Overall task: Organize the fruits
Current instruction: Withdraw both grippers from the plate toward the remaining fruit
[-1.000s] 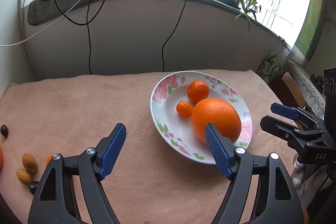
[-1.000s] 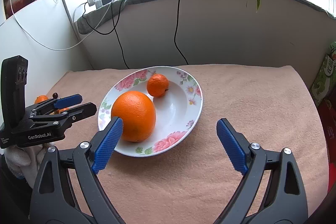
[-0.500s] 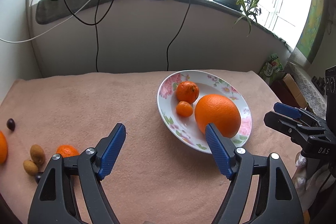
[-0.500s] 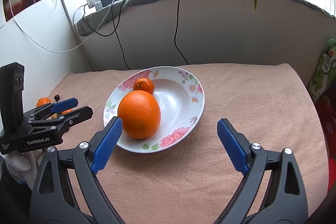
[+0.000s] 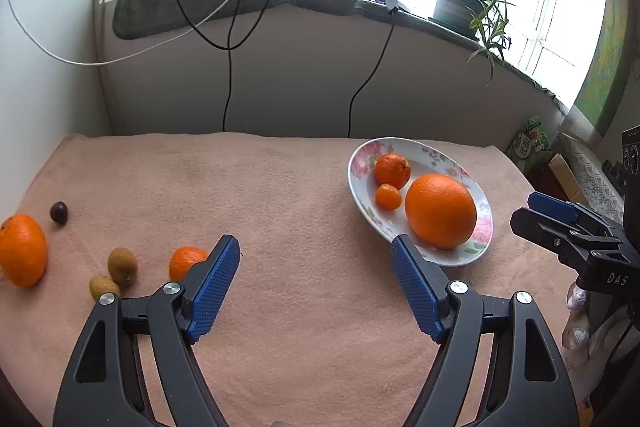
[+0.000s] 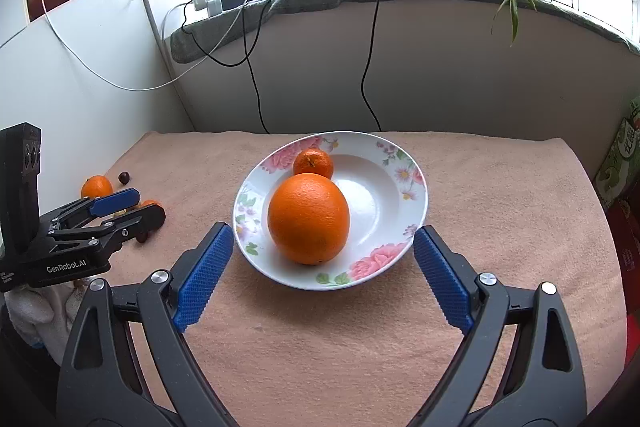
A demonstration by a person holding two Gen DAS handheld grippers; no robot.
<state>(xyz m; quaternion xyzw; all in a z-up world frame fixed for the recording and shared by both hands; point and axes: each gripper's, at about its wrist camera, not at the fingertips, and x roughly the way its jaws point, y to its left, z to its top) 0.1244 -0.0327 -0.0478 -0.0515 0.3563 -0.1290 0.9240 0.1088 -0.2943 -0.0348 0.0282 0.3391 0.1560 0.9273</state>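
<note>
A floral plate (image 5: pixel 478 197) (image 6: pixel 404 187) holds a big orange (image 5: pixel 440 211) (image 6: pixel 308 217), a mandarin (image 5: pixel 393 165) (image 6: pixel 313 163) and a tiny mandarin (image 5: pixel 388 196). On the cloth at left lie an orange (image 5: pixel 22 249) (image 6: pixel 96 186), a small mandarin (image 5: pixel 185 261), two brown kiwi-like fruits (image 5: pixel 122 265) (image 5: pixel 101 286) and a dark plum (image 5: pixel 59 211). My left gripper (image 5: pixel 316 267) is open and empty, just right of the small mandarin. My right gripper (image 6: pixel 324 259) is open and empty in front of the plate.
A pink cloth (image 5: pixel 280 195) covers the table. A wall with hanging cables (image 5: pixel 228 83) stands behind it, under a sill with a potted plant (image 5: pixel 460 7). A white panel (image 6: pixel 80 75) borders the left side. Boxes (image 6: pixel 624 163) stand off the right edge.
My left gripper has swung left, away from the plate, bringing the loose fruits at left into view. My right gripper has shifted slightly, so the plate now sits centred between its fingers.
</note>
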